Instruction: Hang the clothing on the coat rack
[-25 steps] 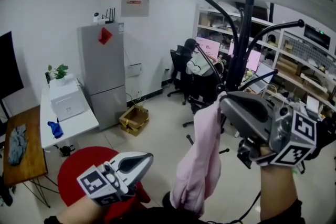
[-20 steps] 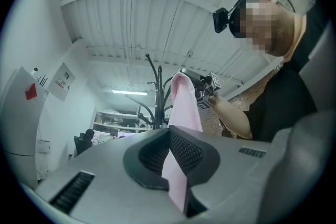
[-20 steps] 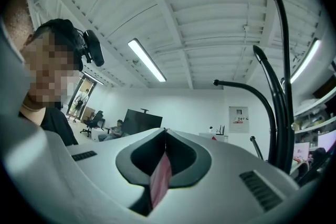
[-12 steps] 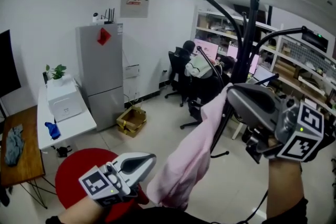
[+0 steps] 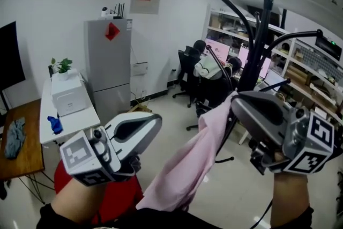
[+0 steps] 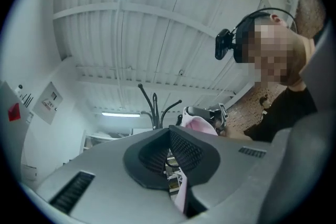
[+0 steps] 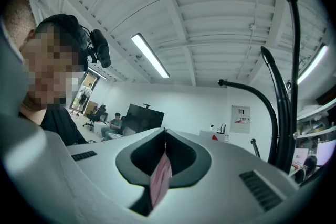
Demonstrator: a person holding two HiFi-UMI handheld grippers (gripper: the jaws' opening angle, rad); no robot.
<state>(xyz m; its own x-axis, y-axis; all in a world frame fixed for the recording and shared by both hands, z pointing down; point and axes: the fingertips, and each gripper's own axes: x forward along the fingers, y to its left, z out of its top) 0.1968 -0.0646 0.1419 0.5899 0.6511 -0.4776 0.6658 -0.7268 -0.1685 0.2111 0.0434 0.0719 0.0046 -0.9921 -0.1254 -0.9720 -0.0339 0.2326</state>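
The pink garment (image 5: 195, 161) slants up toward the coat rack (image 5: 256, 51). The right hand-held gripper (image 5: 238, 104), clamped on its top, is nearer. The left hand-held gripper (image 5: 153, 125), closed, seems to pinch lower cloth.

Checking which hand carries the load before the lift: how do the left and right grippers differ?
The right gripper has the pink garment pinched in its jaws; the left gripper shows no cloth at its tip, only a pink sliver low in its own view, so a grip looks doubtful. The right gripper sits close to the coat rack; the left gripper is farther off, across the garment. Both have their jaws closed.
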